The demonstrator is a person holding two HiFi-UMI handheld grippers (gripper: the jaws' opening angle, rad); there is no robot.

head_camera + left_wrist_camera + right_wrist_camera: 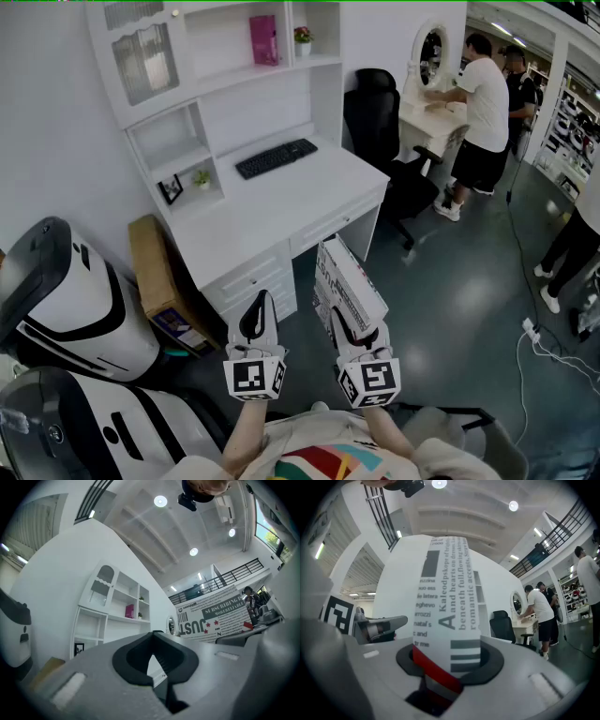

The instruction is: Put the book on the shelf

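My right gripper is shut on a white book with black print and a red band, held out over the floor in front of the desk. In the right gripper view the book stands upright between the jaws and fills the middle; the right gripper clamps its lower edge. My left gripper hangs beside it, shut and empty. The left gripper view shows its jaws together and the book off to the right. The white shelf unit rises over the desk, with a pink book on it.
A black keyboard lies on the white desk. A cardboard box leans left of the desk, beside a white-and-black machine. A black chair and a person at a vanity stand to the right. A cable runs across the floor.
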